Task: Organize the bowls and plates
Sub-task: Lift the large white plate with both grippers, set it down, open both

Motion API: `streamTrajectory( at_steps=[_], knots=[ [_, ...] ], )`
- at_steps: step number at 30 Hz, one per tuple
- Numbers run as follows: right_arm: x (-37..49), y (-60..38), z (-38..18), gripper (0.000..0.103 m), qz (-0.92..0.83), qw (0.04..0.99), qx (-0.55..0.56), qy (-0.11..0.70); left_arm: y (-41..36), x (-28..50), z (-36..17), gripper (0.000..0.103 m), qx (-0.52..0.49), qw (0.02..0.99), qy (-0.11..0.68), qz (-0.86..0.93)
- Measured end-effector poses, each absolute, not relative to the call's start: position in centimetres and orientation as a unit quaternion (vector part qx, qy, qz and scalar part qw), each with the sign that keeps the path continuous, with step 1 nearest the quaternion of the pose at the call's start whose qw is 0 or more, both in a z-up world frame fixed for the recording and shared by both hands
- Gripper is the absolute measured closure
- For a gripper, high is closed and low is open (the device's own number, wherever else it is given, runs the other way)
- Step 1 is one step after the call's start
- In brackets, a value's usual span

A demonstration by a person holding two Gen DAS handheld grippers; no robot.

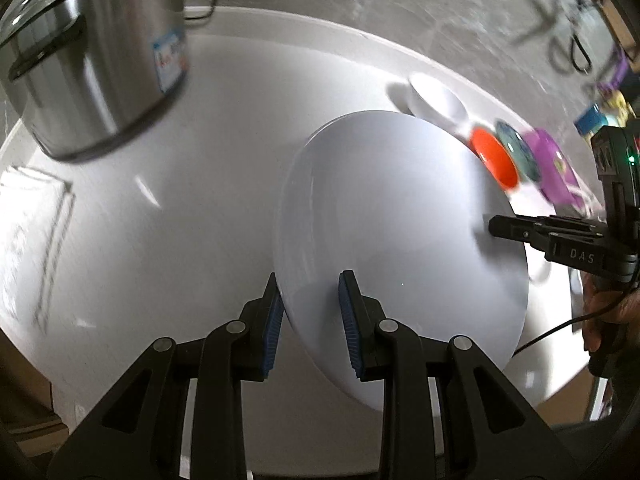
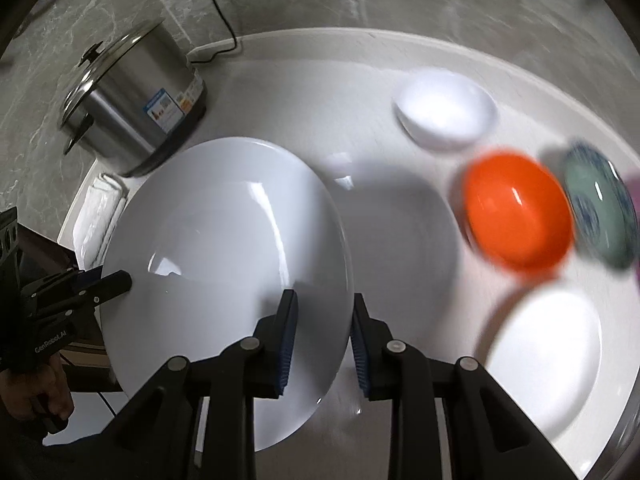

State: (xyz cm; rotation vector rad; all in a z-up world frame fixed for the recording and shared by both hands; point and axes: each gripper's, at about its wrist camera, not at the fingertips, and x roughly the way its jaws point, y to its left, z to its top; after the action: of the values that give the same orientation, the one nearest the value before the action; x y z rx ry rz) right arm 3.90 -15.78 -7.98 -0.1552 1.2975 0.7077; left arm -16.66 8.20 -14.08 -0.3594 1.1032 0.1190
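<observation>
A large white plate [image 1: 400, 220] [image 2: 224, 240] hangs above the white table, tilted, and is held by its two opposite rims. My left gripper [image 1: 312, 320] is shut on its near rim, blue pads on either side; it shows again as the left gripper [image 2: 120, 280] in the right wrist view. My right gripper [image 2: 324, 344] is shut on the opposite rim and appears as the right gripper [image 1: 494, 228] in the left wrist view. On the table lie a white bowl [image 2: 444, 114], an orange bowl [image 2: 516, 210], a teal patterned bowl [image 2: 600, 208] and a small white plate [image 2: 548, 360].
A lidded steel pot [image 2: 136, 104] [image 1: 92, 64] with a black cord stands at the table's back left, a folded white cloth [image 2: 100, 216] beside it. A purple dish [image 1: 552, 168] sits past the teal bowl. The round table's edge [image 2: 360, 34] borders a grey marble floor.
</observation>
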Motion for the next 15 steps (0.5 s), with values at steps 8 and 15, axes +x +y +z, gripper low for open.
streamTrajectory(
  at_steps=[8,15],
  knots=[
    [-2.1,-23.7,-9.5,0.076,0.289,0.730,-0.045,0.617,-0.6,-21.0,-15.5,0.078,-0.156,0.819,0.552,0.011],
    [-4.1,-28.5,-11.4,0.076,0.262,0.732,-0.021,0.629,-5.3,-22.6,-16.9,0.078,-0.132,0.814,0.565,-0.021]
  ],
)
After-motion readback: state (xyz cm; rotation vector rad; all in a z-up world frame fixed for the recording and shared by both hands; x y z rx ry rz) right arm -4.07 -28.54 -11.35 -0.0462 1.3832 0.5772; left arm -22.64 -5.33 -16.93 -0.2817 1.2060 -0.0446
